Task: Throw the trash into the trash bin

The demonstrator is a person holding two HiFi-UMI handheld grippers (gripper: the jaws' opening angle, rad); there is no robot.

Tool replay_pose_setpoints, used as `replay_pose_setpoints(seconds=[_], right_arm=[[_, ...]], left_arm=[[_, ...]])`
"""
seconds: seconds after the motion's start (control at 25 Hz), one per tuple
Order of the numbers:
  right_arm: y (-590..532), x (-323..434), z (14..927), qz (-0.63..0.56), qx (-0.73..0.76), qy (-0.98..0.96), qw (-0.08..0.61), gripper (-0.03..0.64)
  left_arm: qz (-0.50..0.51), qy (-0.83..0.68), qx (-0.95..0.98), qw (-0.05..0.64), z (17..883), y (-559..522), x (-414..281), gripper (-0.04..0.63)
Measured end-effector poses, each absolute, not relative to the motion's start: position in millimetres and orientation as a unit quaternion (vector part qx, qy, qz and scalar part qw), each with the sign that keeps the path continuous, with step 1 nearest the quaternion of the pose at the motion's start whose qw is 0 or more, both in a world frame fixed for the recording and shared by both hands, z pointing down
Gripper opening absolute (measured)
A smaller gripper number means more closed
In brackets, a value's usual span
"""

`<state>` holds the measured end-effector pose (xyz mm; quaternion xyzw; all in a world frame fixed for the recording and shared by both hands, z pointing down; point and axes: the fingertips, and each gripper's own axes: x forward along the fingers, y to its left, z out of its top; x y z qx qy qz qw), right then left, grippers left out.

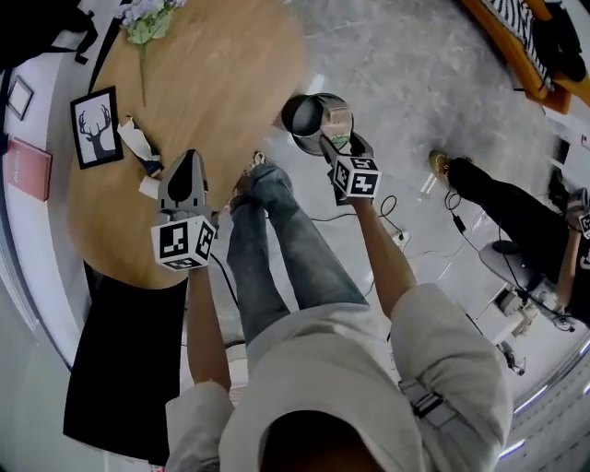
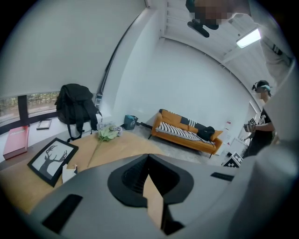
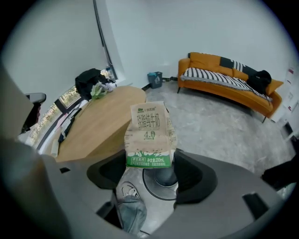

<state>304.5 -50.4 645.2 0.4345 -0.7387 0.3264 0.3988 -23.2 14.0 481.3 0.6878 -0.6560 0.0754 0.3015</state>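
— Where's the trash?
— The milk carton (image 3: 149, 135) is clamped in my right gripper (image 3: 150, 158), hanging just over the open trash bin (image 3: 155, 190) on the floor; not yet dropped.
— And your left?
— My left gripper (image 2: 148, 161) is pressed together on nothing, above the table (image 1: 212, 83); crumpled paper (image 1: 138, 138) lies there — likely next.

An oval wooden table (image 1: 221, 83) carried a framed deer picture (image 1: 96, 127) near its left edge, a crumpled tissue (image 1: 138, 140) just beside the frame, and a bunch of flowers (image 1: 146, 20) at the far end. On the grey floor (image 1: 415, 83) beside the table stood a round trash bin (image 1: 315, 118), with an orange sofa (image 1: 516, 41) well apart.
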Motion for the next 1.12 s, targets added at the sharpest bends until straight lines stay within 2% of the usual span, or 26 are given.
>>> replay_pose_setpoints(seconds=[0.36, 0.72, 0.92, 1.04, 1.12], right_arm=[[-42, 363, 693, 0.367, 0.487, -0.666, 0.430, 0.341], [-60, 328, 668, 0.340, 0.455, -0.716, 0.406, 0.332], [-84, 266, 633, 0.265, 0.412, -0.776, 0.398, 0.131], [-91, 217, 610, 0.234, 0.365, -0.814, 0.387, 0.049], [-88, 182, 595, 0.222, 0.331, -0.837, 0.376, 0.037]], left_arm=[[0.098, -0.620, 0.719, 0.298, 482, -15, 15, 0.017], [0.092, -0.632, 0.708, 0.300, 479, -12, 10, 0.017], [0.081, -0.657, 0.687, 0.301, 476, 2, -7, 0.017], [0.073, -0.676, 0.669, 0.301, 473, 13, -21, 0.017], [0.068, -0.688, 0.657, 0.301, 470, 22, -32, 0.017]])
